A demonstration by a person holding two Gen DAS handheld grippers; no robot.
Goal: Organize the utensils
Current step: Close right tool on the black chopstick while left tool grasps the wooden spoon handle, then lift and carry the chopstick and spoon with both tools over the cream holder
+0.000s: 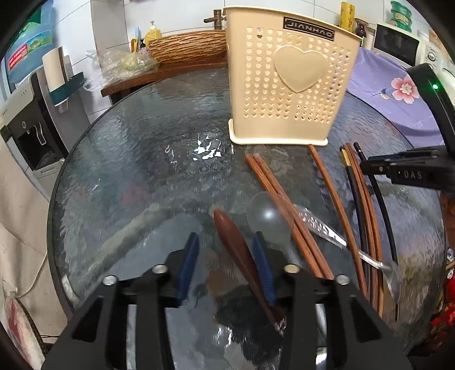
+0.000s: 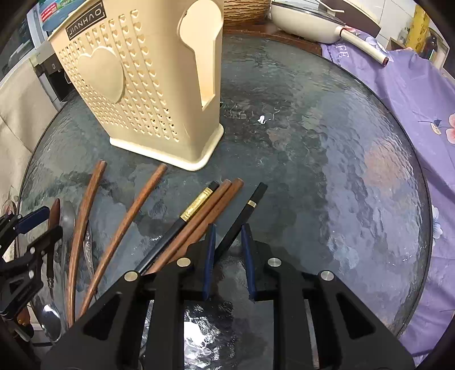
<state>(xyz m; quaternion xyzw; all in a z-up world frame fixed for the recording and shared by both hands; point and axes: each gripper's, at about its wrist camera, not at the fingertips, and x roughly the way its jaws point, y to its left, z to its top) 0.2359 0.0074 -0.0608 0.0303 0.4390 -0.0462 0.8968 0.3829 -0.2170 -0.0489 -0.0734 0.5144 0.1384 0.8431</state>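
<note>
A cream perforated utensil holder stands upright on the round glass table; it also shows in the right wrist view. My left gripper is open around a brown wooden handle that lies between its blue pads. A clear plastic spoon, brown chopsticks and a metal spoon lie to its right. My right gripper is open around a black chopstick with a gold band. Another black chopstick and brown chopsticks lie just left of it.
A purple flowered cloth covers the surface right of the table. A white pan and a woven basket sit behind it. A water dispenser stands at the left. The right gripper shows at the left wrist view's right edge.
</note>
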